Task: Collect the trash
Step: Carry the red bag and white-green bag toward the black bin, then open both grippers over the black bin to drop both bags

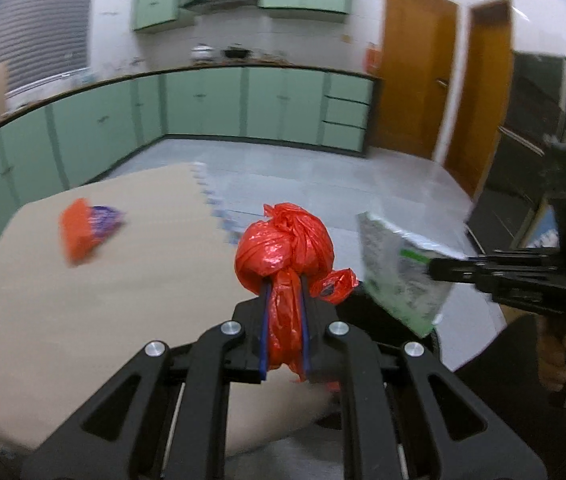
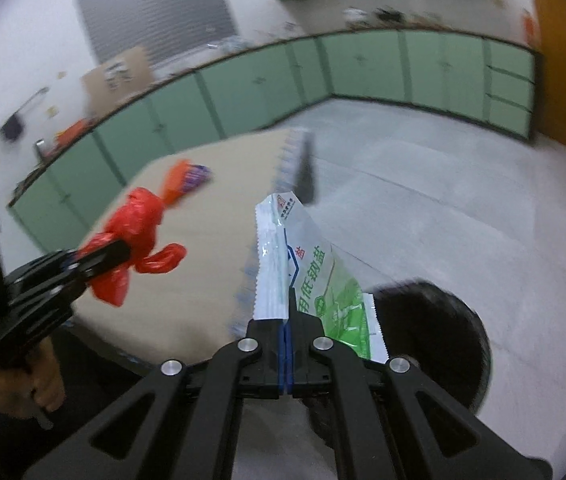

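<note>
Here, left gripper (image 1: pixel 285 300) clamped on knotted red bag (image 1: pixel 285 248), right gripper (image 2: pixel 287 320) pinching green-white packet (image 2: pixel 315 276).

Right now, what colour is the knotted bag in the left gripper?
Red. The knotted plastic bag shows best in the left wrist view.

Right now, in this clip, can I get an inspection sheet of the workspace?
Surface: beige mat over grey tiled floor.
Job's things: knotted red plastic bag and green-and-white salt packet, both lifted; orange-and-purple wrapper lying on the mat.
Clutter: round black bin below the packet.
Grippers: left gripper shut on the red bag; right gripper shut on the packet.
Cables: nothing seen.
Surroundings: green cabinets, wooden doors, cluttered countertop.
</note>
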`<state>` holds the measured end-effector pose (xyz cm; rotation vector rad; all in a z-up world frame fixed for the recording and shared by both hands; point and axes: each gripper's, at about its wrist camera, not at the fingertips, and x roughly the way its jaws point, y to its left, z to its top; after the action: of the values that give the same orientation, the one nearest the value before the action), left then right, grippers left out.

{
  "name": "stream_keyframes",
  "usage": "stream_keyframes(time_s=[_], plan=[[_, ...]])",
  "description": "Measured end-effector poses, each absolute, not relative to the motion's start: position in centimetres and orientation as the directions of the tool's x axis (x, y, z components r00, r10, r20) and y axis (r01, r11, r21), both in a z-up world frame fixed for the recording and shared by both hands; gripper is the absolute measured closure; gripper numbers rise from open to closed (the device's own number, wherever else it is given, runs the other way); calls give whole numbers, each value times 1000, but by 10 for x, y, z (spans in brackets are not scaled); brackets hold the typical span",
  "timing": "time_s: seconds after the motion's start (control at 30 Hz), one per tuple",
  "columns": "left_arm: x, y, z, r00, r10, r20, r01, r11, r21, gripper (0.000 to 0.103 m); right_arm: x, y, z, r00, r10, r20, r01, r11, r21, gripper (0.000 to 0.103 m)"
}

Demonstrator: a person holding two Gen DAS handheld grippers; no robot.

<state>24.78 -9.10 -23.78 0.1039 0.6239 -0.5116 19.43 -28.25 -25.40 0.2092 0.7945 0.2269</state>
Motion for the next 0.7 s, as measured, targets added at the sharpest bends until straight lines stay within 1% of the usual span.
stream_keyframes(time_s=[0.1,0.3,0.4,0.43,0.5,0.53,0.57,0.63,0.7], plan=[[251,-131,-258,648,-465,-603,546,836,-57,93,194,-306,-277,665,251,-703,-60,957,285,102],[268,-186,-297,588,-481,-650,604,796,-43,92,211,-335,-318,628,200,-753,27,961,277,102],[278,-199,-316,570,-475,-670,608,792,-44,88,216,-348,-336,601,196,-775,59,956,288,102],[281,-205,-325,557,-474,-682,611,790,-49,87,220,-353,-343,590,193,-784,70,955,287,100],[291,-214,-342,535,-464,-706,619,784,-46,73,224,-357,-353,574,178,-799,96,955,282,96],[294,-218,-347,537,-457,-709,618,785,-37,61,226,-359,-357,568,173,-804,107,954,281,94],[293,-218,-352,539,-455,-709,621,783,-31,56,225,-362,-360,561,171,-810,117,952,282,92],[300,-226,-368,524,-442,-728,631,776,-18,55,224,-368,-366,556,162,-816,139,949,283,79],[305,-230,-377,513,-440,-737,635,772,-18,55,222,-371,-365,562,156,-813,149,947,285,76]])
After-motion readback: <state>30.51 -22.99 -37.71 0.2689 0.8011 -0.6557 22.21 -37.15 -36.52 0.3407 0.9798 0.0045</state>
